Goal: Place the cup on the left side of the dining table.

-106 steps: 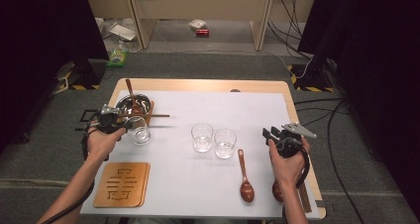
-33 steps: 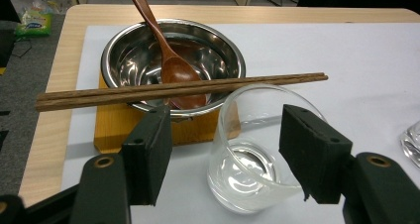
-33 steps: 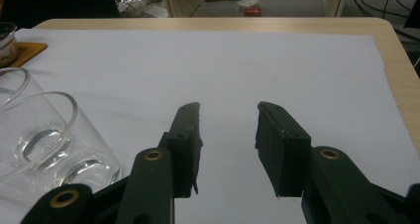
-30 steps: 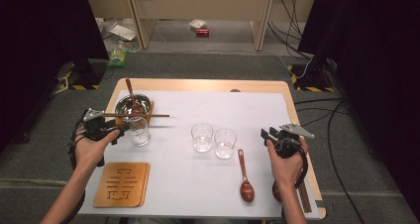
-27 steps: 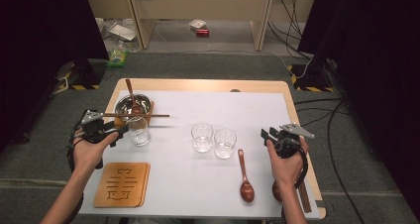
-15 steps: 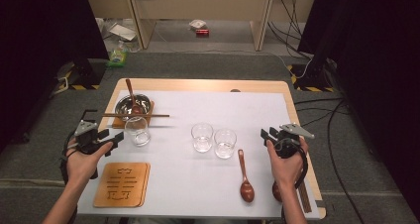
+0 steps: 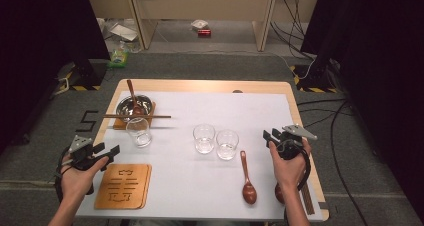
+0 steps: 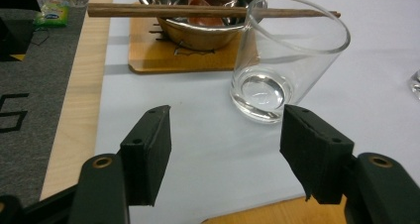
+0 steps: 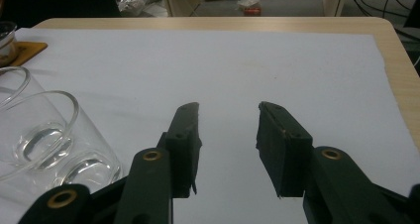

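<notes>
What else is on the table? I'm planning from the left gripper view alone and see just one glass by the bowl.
Observer: Two more stand mid-table: the middle glass and, close on its right, the right glass.
Operator: Where is the right claw?
Observer: The right claw is held open, to the right of the right glass.
Operator: Any spoon outside the bowl?
Observer: Yes, a spoon lies on the paper on the near side of the right glass, its bowl end toward the person.
</notes>
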Action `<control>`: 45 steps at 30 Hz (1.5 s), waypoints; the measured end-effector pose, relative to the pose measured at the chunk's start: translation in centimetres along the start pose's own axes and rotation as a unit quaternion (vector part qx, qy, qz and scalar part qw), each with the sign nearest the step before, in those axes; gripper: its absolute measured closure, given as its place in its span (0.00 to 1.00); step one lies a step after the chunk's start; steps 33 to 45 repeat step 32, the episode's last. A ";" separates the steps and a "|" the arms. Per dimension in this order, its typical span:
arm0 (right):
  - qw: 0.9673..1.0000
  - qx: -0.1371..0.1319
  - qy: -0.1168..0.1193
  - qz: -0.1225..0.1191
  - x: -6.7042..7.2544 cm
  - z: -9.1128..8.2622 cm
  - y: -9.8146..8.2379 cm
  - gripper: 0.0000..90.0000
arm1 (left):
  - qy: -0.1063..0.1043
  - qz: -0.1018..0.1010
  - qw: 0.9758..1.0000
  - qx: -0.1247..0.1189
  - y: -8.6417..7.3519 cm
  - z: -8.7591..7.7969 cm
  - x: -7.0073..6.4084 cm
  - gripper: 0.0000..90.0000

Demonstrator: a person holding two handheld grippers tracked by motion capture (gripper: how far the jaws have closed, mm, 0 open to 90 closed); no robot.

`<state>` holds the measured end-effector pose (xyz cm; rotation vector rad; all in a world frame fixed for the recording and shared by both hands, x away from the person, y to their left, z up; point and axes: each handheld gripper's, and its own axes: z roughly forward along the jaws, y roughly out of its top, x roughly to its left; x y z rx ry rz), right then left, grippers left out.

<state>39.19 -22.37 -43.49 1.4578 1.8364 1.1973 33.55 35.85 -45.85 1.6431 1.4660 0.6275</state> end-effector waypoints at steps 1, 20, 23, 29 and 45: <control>1.000 0.001 0.000 -0.001 0.0 0.0 0.0 0.67 | -0.001 0.000 1.000 0.001 -0.2 0.0 0.1 0.40; 1.000 0.004 0.001 -0.003 0.2 0.2 -0.1 0.67 | -0.003 -0.014 1.000 -0.011 -3.1 -0.2 0.6 0.39; 1.000 0.005 0.002 -0.006 0.2 0.3 -0.1 0.67 | -0.005 -0.015 1.000 -0.012 -3.2 -0.1 0.7 0.39; 1.000 0.008 0.002 0.000 0.1 0.4 -0.3 0.67 | -0.011 -0.015 1.000 -0.012 -3.3 0.1 0.7 0.39; 1.000 0.008 0.001 -0.001 0.0 0.4 -0.3 0.67 | -0.012 -0.014 1.000 -0.014 -3.2 0.1 0.7 0.39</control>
